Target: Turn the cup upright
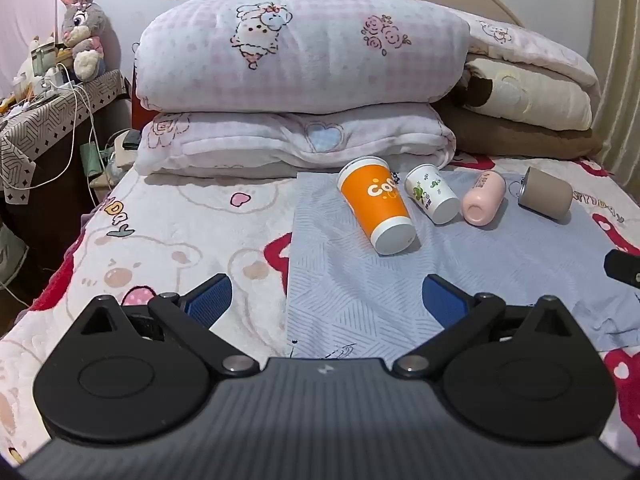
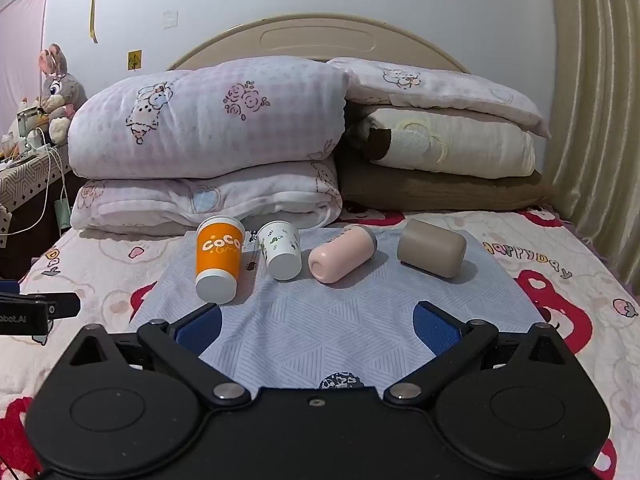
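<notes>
Several cups lie on their sides in a row on a light blue cloth (image 1: 360, 280) (image 2: 340, 320) on the bed: an orange "CoCo" paper cup (image 1: 376, 206) (image 2: 218, 258), a small white cup with green print (image 1: 432, 194) (image 2: 280, 250), a pink cup (image 1: 484, 198) (image 2: 342, 254) and a taupe cup (image 1: 546, 194) (image 2: 432, 254). Their bases face me. My left gripper (image 1: 326, 300) is open and empty, well short of the orange cup. My right gripper (image 2: 318, 324) is open and empty, in front of the pink cup.
Folded quilts and pillows (image 1: 300, 80) (image 2: 208, 140) are stacked behind the cups against the headboard. A bedside table (image 1: 48, 112) with cables and a plush rabbit (image 1: 80, 28) stands at the left. A curtain (image 2: 592, 120) hangs at the right.
</notes>
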